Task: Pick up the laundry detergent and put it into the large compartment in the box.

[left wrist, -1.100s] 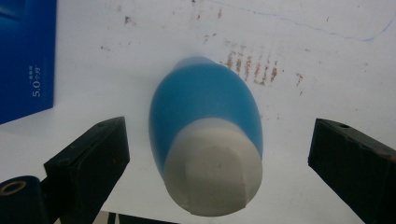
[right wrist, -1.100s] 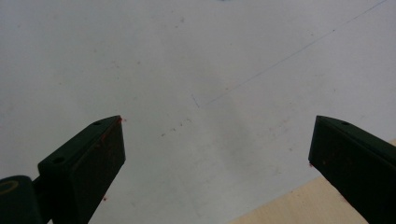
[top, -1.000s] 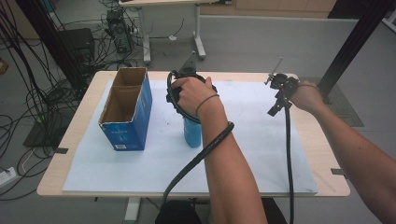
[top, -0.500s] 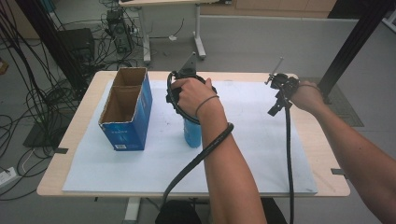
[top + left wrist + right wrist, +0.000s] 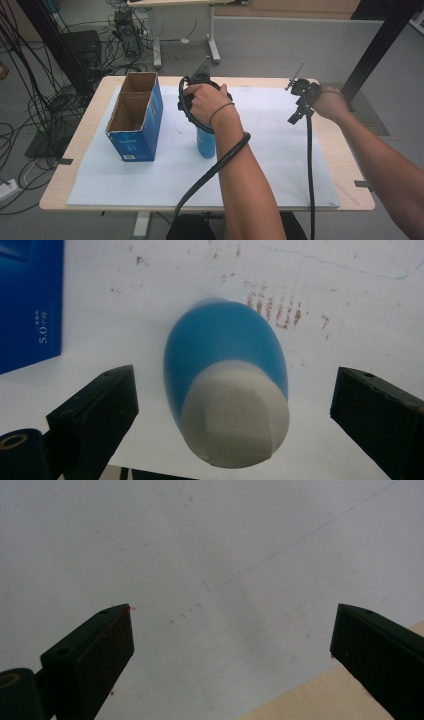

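Note:
A blue bottle (image 5: 205, 142) with a white cap (image 5: 235, 426) stands upright on the white sheet (image 5: 270, 150) in the middle of the table. My left gripper (image 5: 235, 405) hangs straight above it, pointing down, jaws wide open on either side of the cap and not touching it. In the high view the hand holding the left gripper (image 5: 202, 102) covers the bottle's top. My right gripper (image 5: 299, 102) is held over the sheet's right side near the table's bare wood, jaws open with nothing between them (image 5: 232, 645).
An open blue cardboard box (image 5: 134, 117) with two compartments stands upright at the left of the sheet; its side shows in the left gripper view (image 5: 30, 300). Cables trail from both grippers toward the table's front edge. The sheet carries small reddish marks.

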The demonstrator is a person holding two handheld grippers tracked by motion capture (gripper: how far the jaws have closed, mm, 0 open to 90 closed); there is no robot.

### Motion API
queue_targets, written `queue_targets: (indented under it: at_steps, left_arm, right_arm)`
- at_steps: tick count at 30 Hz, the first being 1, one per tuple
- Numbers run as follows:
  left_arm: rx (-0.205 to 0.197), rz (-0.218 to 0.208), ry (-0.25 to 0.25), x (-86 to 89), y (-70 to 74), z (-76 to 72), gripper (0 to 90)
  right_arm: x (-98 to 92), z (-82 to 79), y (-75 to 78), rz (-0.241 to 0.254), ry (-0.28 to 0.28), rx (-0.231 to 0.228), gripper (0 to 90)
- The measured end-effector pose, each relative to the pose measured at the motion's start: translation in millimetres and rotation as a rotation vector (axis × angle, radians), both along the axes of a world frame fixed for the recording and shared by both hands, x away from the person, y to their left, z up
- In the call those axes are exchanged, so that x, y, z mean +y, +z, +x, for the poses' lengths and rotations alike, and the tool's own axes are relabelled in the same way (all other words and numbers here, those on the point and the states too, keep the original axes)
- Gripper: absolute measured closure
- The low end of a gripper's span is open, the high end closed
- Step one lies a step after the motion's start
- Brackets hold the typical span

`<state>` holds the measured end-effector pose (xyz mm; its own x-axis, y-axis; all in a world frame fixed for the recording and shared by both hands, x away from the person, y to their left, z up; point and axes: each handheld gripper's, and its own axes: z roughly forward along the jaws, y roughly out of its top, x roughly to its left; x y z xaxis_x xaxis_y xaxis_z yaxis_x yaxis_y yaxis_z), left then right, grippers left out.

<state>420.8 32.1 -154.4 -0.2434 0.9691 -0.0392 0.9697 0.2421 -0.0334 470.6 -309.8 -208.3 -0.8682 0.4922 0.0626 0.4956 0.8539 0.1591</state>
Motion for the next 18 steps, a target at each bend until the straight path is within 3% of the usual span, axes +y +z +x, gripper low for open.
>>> queue_targets:
  at_steps: [18]
  left_arm:
    - [-0.003, 0.0, 0.01, 2.0, 0.7, 0.7, 5.1]
  right_arm:
    - [-1.9, 0.1, -0.5, 0.002, -0.004, 0.0, 3.7]
